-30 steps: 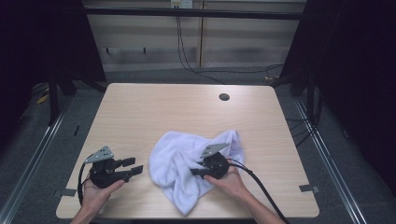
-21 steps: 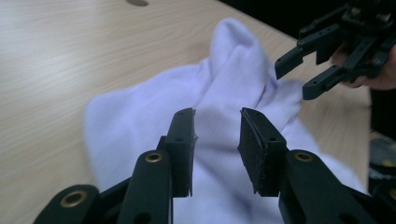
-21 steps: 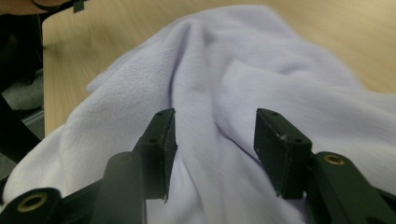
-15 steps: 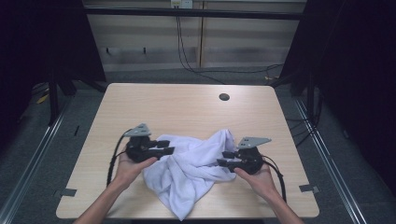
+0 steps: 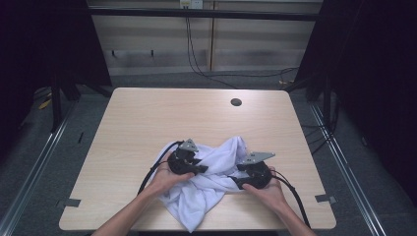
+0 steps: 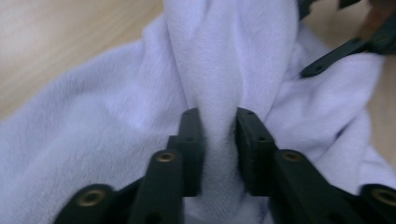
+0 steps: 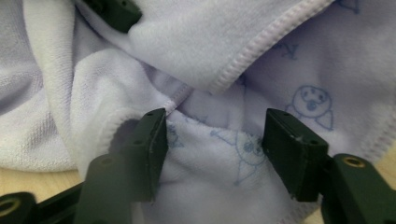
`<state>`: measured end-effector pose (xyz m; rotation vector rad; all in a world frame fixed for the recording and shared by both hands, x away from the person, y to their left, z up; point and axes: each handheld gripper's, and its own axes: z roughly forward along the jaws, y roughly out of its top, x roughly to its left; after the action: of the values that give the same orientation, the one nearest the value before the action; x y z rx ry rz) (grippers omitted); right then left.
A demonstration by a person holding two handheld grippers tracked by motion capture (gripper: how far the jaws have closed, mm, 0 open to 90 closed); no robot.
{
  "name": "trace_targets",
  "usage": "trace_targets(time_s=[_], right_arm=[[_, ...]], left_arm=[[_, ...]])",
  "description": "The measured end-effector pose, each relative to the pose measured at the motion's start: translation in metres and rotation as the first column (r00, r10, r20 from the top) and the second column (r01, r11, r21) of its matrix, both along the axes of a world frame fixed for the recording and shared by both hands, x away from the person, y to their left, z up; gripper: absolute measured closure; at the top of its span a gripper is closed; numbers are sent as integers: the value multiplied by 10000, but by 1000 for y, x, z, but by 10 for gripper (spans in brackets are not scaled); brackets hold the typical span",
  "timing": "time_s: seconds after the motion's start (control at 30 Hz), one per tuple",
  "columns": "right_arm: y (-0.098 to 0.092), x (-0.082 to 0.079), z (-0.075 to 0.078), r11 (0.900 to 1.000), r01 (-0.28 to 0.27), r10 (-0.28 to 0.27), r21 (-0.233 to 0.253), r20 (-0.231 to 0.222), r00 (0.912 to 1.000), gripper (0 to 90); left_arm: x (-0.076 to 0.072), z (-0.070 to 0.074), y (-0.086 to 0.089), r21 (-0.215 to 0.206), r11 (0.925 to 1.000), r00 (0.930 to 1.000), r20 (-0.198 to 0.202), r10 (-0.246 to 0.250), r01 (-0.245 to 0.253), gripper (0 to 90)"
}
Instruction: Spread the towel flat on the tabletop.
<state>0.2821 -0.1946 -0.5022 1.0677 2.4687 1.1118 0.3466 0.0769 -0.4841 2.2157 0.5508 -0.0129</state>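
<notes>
A crumpled white towel lies at the front middle of the wooden table. My left gripper rests on the towel's left part, pointing right. In the left gripper view it is shut on a raised fold of the towel. My right gripper sits at the towel's right edge, pointing left. Its jaws stand wide open over a hemmed layer of the towel printed with small blue animal faces. The two grippers' tips are close together.
A round dark hole is in the table near the far edge. Tape marks sit at the front corners. A black cable trails from the right gripper toward the front edge. Dark floor and rails surround the table.
Both grippers have moved inward toward each other over the towel. The towel is bunched up more tightly between them.
</notes>
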Motion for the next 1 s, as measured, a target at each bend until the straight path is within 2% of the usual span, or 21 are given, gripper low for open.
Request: trace_targets(time_s=[0.03,0.07,0.1,0.13,0.17,0.27,0.43,0.5,0.53,0.57,0.6,0.63,0.67,0.7,0.73,0.8,0.83,0.87,0.9,0.97,1.0], right_arm=[[0,0,0,10000,0,0,0,0,10000,449],[2,-2,1,9998,-180,180,28,-39,9998,602],[3,-5,2,9996,-280,280,8,-47,9996,683],[4,-6,2,9995,-320,320,22,-109,9994,714],[4,-6,2,9995,-320,320,22,-109,9994,714],[4,-4,4,9998,-207,208,21,-305,9993,753],[-11,6,7,9985,549,-552,-84,-469,9974,767],[-21,10,10,9961,849,-835,225,-571,9949,767],[-30,12,21,9882,1236,-1193,905,-512,9915,767],[-30,12,21,9882,1236,-1193,905,-512,9915,767],[-38,14,40,9791,1452,-1457,1424,-66,9893,766],[-38,14,40,9791,1452,-1457,1424,-66,9893,766],[-43,14,58,9703,1528,-1611,1877,299,9865,767],[-43,14,58,9703,1528,-1611,1877,299,9865,767],[-44,15,66,9676,1528,-1662,2012,514,9848,768],[-44,22,100,9582,1606,-1910,2367,1114,9752,773],[-44,22,100,9582,1606,-1910,2367,1114,9752,773],[-44,25,113,9557,1596,-1962,2475,1310,9718,774],[-45,35,143,9452,1596,-2133,2849,1686,9623,775],[-44,44,166,9387,1594,-2255,3056,1950,9545,776],[-43,49,179,9378,1654,-2360,3053,2112,9485,776]], left_arm=[[0,0,0,0,10000,10000,0,0,0,761],[2,7,7,-475,9988,9999,-84,101,-105,767],[2,7,7,-475,9988,9999,-84,101,-105,769],[3,16,17,-1138,9929,9993,-180,322,-340,786],[3,16,17,-1138,9929,9993,-180,322,-340,813],[6,33,39,-2033,9762,9971,-107,750,-756,814],[10,47,76,-2615,9518,9859,55,1673,-1600,834],[7,49,84,-2777,9463,9849,16,1730,-1658,836],[3,53,87,-2886,9432,9847,73,1742,-1647,836],[3,53,87,-2886,9432,9847,73,1742,-1647,836],[1,58,89,-3092,9359,9831,156,1824,-1688,837],[1,62,90,-3223,9316,9827,196,1844,-1684,837],[-1,75,91,-3616,9166,9795,389,1976,-1706,837],[-1,75,91,-3616,9166,9795,389,1976,-1706,838],[0,84,93,-3836,9063,9766,452,2101,-1773,838],[7,107,93,-4005,8943,9658,739,2485,-1995,839],[7,107,93,-4005,8943,9658,739,2485,-1995,839],[12,120,95,-4150,8851,9597,850,2679,-2104,839],[16,129,96,-4292,8774,9559,925,2787,-2143,839],[27,156,94,-4235,8761,9378,1436,3160,-2304,839],[33,166,91,-4027,8831,9299,1653,3287,-2407,839]])
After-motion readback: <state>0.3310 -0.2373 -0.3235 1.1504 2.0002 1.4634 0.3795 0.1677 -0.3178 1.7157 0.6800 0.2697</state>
